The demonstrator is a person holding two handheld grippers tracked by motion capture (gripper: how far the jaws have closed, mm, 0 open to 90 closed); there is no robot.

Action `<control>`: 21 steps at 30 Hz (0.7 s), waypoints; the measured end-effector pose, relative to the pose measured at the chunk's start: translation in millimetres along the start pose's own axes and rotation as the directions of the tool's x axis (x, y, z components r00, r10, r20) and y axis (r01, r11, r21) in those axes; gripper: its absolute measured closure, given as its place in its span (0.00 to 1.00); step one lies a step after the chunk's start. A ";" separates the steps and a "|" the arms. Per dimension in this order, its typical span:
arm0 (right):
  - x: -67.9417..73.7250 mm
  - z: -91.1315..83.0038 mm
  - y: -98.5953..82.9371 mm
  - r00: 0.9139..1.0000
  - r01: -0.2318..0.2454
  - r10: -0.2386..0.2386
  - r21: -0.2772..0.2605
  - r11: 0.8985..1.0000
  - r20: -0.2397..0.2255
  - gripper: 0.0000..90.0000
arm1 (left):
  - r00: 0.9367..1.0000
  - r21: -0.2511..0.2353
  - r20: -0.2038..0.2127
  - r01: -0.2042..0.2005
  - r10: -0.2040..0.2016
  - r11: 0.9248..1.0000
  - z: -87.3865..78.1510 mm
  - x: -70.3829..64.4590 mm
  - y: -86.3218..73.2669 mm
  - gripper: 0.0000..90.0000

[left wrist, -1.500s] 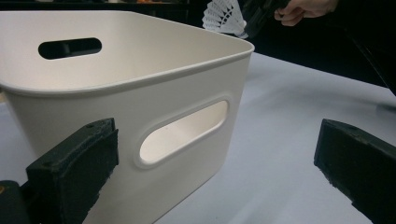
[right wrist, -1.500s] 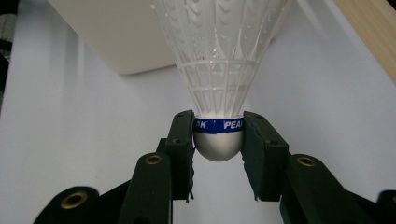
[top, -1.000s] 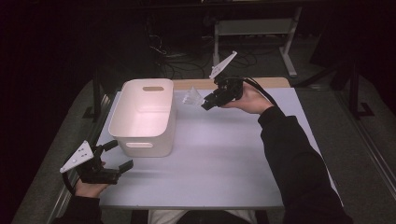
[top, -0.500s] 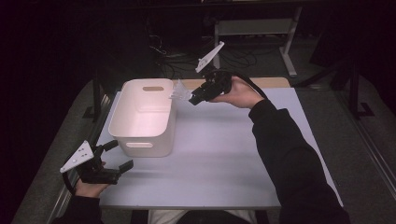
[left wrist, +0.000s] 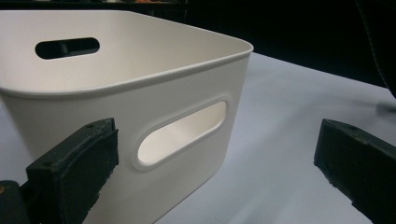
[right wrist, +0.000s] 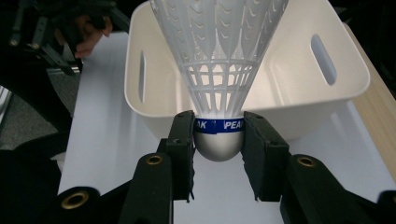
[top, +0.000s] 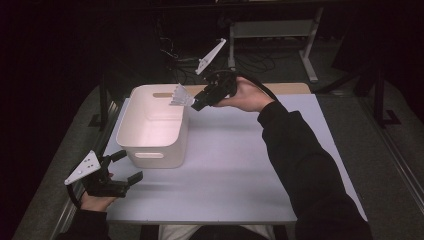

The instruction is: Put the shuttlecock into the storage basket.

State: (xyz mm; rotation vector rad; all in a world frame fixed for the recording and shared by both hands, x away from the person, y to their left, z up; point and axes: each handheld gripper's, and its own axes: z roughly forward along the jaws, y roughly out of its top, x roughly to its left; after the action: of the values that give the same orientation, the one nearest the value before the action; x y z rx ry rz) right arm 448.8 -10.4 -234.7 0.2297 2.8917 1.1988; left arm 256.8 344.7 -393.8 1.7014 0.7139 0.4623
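A white plastic shuttlecock (right wrist: 218, 70) with a blue band is clamped by its rounded cork base in my right gripper (right wrist: 218, 140), skirt pointing away toward the white bin (right wrist: 345, 95). In the high view my right gripper (top: 196, 104) holds the shuttlecock (top: 179, 96) in the air over the far right rim of the bin (top: 150, 150). My left gripper (top: 125, 167) rests near the table's front left corner, jaws wide apart and empty. The left gripper view shows the bin's near wall (left wrist: 177, 93) with its handle slot just ahead, between the jaws.
The white table top (top: 240, 165) stretches to the right of the bin and toward the front. A wooden strip (top: 285, 88) runs along the table's far edge. Dark floor, cables and a metal frame (top: 280, 30) lie beyond.
My right gripper has carried the shuttlecock leftward from the table's far middle to above the bin's far right rim. The left gripper has stayed put.
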 end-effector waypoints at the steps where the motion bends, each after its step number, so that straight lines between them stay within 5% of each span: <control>1: 1.4 0.6 3.1 1.000 0.006 -0.006 0.000 1.000 -0.002 0.72 | 1.000 -0.001 0.000 0.001 -0.001 1.000 -0.1 0.2 0.0 0.00; 7: 10.2 12.4 24.3 0.999 0.043 -0.043 0.011 0.999 -0.014 0.72 | 1.000 -0.004 0.001 0.002 -0.002 1.000 -0.2 0.2 0.0 0.00; 13: 11.2 15.2 27.0 0.999 0.051 -0.051 0.014 0.999 -0.019 0.72 | 1.000 -0.003 0.002 0.000 0.000 1.000 -0.4 0.0 0.0 0.00; 14: 19.2 35.1 40.0 0.996 0.076 -0.075 0.029 0.997 -0.045 0.72 | 1.000 -0.004 0.003 0.001 -0.001 1.000 -0.3 -0.1 -0.1 0.00; 21: 21.4 49.2 41.2 0.995 0.091 -0.088 0.042 0.995 -0.055 0.72 | 1.000 -0.003 0.003 -0.003 0.003 1.000 -0.6 0.2 0.0 0.00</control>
State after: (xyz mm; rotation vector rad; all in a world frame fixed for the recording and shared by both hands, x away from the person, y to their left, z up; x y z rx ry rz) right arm 436.0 55.8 -239.4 0.0687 2.9408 1.1443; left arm 256.7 345.3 -393.7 1.7006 0.7085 0.4626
